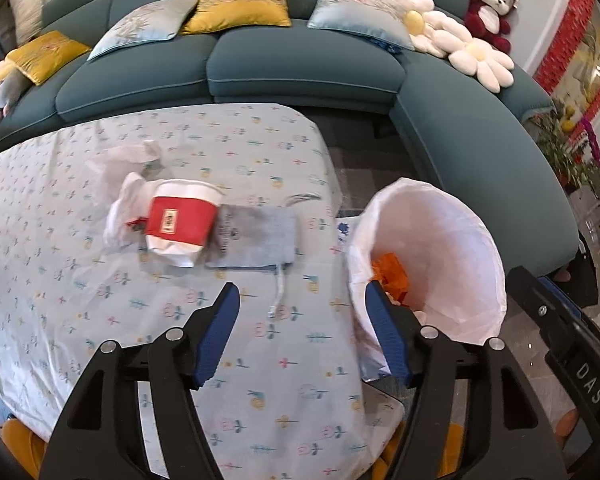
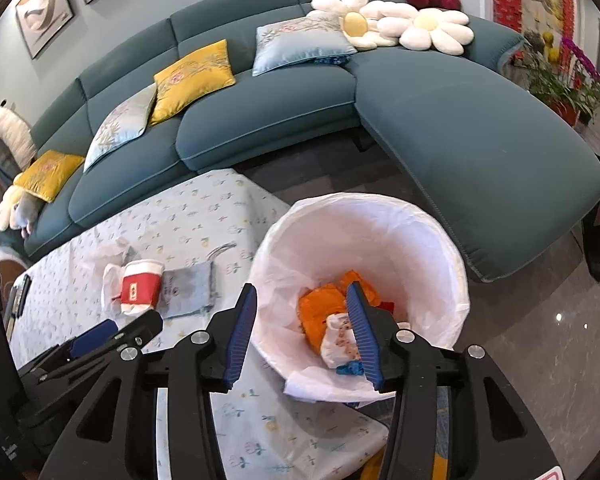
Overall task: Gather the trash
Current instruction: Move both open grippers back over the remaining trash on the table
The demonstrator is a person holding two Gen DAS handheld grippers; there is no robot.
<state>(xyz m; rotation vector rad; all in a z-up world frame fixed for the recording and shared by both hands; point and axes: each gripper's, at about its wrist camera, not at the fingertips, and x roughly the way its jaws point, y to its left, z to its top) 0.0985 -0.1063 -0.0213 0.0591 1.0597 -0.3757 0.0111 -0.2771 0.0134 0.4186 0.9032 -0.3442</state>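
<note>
Working from the biggest thing down, the table under its flowered cloth holds what is left to collect, and the lined bin stands just beside the table's near corner, already holding orange wrappers and a printed white scrap. Next in size on the cloth is a grey drawstring pouch, which looks more like a belonging than rubbish, so I would leave it. Touching its left edge lies the paper cup with a red sleeve, tipped on its side, and behind that sits crumpled white plastic, partly under the cup. Both claws are spread and carry nothing: the right gripper hangs over the bin mouth, and the left gripper points across the cloth toward the cup. My judgement is that the cup is the next pick. Approach it with the left gripper, set 1 finger on each side of the red sleeve, and squeeze gently, since the paper wall will likely crush. Lift clear of the pouch cord so it is not dragged along.
</note>
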